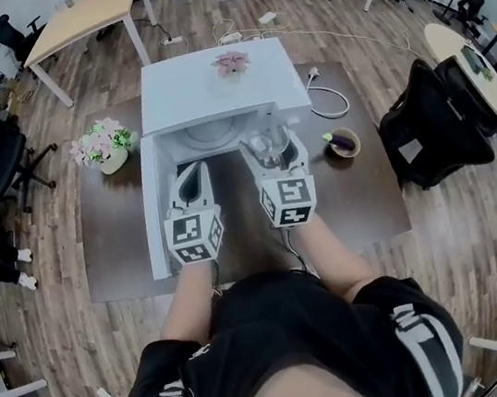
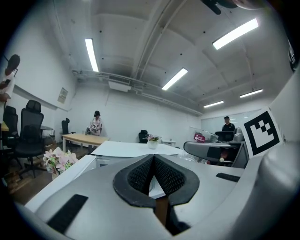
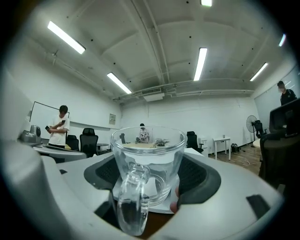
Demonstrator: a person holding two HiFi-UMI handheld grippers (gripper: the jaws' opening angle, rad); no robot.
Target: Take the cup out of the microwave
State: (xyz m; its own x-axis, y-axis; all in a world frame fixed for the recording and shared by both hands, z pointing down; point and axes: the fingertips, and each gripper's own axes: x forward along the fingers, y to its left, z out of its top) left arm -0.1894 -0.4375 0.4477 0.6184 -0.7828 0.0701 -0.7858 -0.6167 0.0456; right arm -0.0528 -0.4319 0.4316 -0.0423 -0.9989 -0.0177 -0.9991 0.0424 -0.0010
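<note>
A clear glass cup (image 3: 147, 159) with a handle facing the camera sits upright between the pads of my right gripper (image 3: 152, 174), which is shut on it. In the head view the cup (image 1: 267, 146) hangs just in front of the open cavity of the white microwave (image 1: 213, 91), held by the right gripper (image 1: 272, 155). My left gripper (image 1: 191, 178) hovers beside it, in front of the cavity's left half. Its pads (image 2: 140, 176) meet at the tips with nothing between them. The microwave door (image 1: 153, 213) stands swung open at the left.
The microwave stands on a dark brown table (image 1: 360, 194). A small pink plant (image 1: 231, 63) sits on top of it. A flower vase (image 1: 106, 146) is at the left, a bowl (image 1: 345, 143) and a white cable (image 1: 327, 101) at the right. A black bag (image 1: 433, 122) lies beyond the table's right edge.
</note>
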